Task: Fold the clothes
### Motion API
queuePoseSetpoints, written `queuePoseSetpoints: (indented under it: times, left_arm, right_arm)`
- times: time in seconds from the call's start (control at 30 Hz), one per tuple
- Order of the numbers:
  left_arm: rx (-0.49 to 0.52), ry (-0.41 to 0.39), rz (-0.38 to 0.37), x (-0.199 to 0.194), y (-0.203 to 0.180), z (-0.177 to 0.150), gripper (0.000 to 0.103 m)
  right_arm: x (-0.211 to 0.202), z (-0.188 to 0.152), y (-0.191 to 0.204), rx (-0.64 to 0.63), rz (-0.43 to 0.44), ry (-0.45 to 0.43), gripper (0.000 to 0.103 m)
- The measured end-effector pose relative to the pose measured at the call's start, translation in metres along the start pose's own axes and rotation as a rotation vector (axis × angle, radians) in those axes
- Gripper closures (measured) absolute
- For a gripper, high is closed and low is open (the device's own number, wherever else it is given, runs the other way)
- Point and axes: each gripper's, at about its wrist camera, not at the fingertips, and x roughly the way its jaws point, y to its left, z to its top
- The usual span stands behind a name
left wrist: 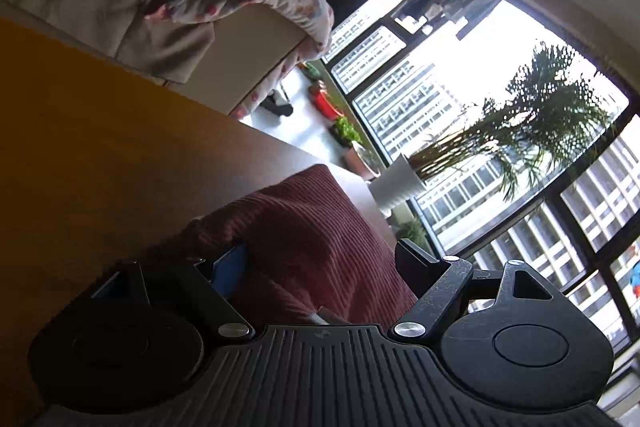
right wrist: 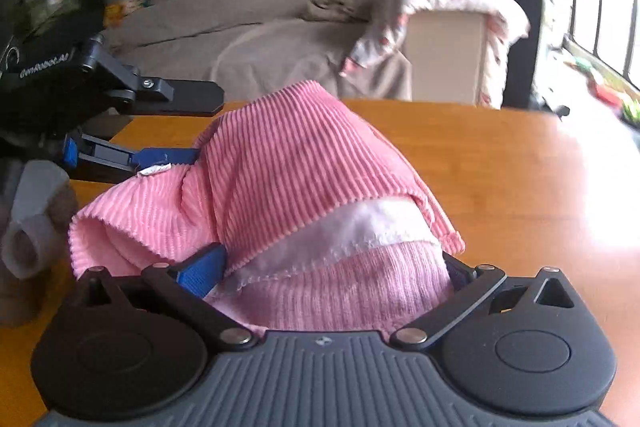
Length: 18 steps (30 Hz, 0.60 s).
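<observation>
item: pink ribbed garment (right wrist: 296, 163), bunched in a loose mound on the wooden table (right wrist: 500, 163), white lining and hem showing at the near side. location: middle of the table, between both tools.

right gripper (right wrist: 332, 279): jaws stood wide apart, the garment's near edge lying between them, pads not pressing on it. left gripper (right wrist: 192, 131): seen from the side at the garment's far left edge, fingers spread, one above the cloth and one blue-padded finger low against it; no pinch apparent. in the left wrist view the same cloth, dark red in shadow, lay between the left gripper's (left wrist: 320, 259) open fingers.

step in hand, judged: releasing or re-gripping the heap for a fold. to do it well, each tool should take a single layer at a clear edge or corner, not the bunched middle, then draw the cloth flat on the table before folding.

containers: white ribbed plant pot (left wrist: 396, 183) near the window, holding a palm-like plant (left wrist: 532, 123).
</observation>
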Motion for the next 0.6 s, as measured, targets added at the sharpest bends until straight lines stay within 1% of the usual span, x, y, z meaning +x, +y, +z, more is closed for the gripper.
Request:
queuePoseSetpoints:
  times: [0.1, 0.13, 0.2, 0.23, 0.3, 0.33, 0.4, 0.43, 0.47, 0.5, 0.53, 0.6]
  left_arm:
    - [0.039, -0.010, 0.028, 0.000, -0.007, 0.002, 0.017]
    - [0.041, -0.019, 0.040, -0.003, -0.009, 0.003, 0.015]
    - [0.043, -0.049, 0.066, -0.023, -0.016, -0.004, 0.012]
    - [0.045, -0.065, 0.078, -0.035, -0.021, -0.009, 0.009]
    - [0.050, -0.096, 0.103, -0.059, -0.029, -0.018, 0.009]
    - [0.062, -0.113, 0.116, -0.070, -0.034, -0.024, 0.010]
    - [0.110, -0.142, 0.149, -0.087, -0.047, -0.042, 0.021]
    - [0.137, -0.149, 0.174, -0.089, -0.053, -0.049, 0.033]
    - [0.164, -0.156, 0.198, -0.091, -0.059, -0.056, 0.037]
    - [0.192, -0.163, 0.223, -0.093, -0.065, -0.064, 0.037]
    - [0.209, -0.156, 0.239, -0.092, -0.070, -0.069, 0.038]
    - [0.211, -0.110, 0.252, -0.081, -0.072, -0.076, 0.041]
  right_arm:
    - [-0.005, -0.007, 0.004, 0.025, 0.000, 0.002, 0.000]
    - [-0.009, -0.008, 0.008, 0.003, -0.006, 0.002, 0.000]
    - [-0.020, -0.010, 0.014, -0.048, 0.007, -0.005, 0.000]
    - [-0.032, -0.014, 0.016, -0.070, 0.022, -0.023, 0.000]
    - [-0.058, -0.020, 0.011, -0.077, 0.034, -0.098, 0.000]
    - [-0.068, -0.020, 0.004, -0.070, 0.021, -0.136, 0.000]
    - [-0.084, -0.018, -0.010, -0.041, -0.009, -0.197, 0.000]
    - [-0.086, -0.016, -0.018, -0.004, -0.031, -0.205, 0.000]
    - [-0.088, -0.013, -0.027, 0.034, -0.054, -0.212, 0.000]
    - [-0.090, -0.011, -0.035, 0.080, -0.066, -0.213, 0.000]
    - [-0.090, -0.011, -0.043, 0.135, -0.055, -0.207, 0.000]
    - [-0.088, -0.013, -0.057, 0.239, -0.008, -0.191, 0.000]
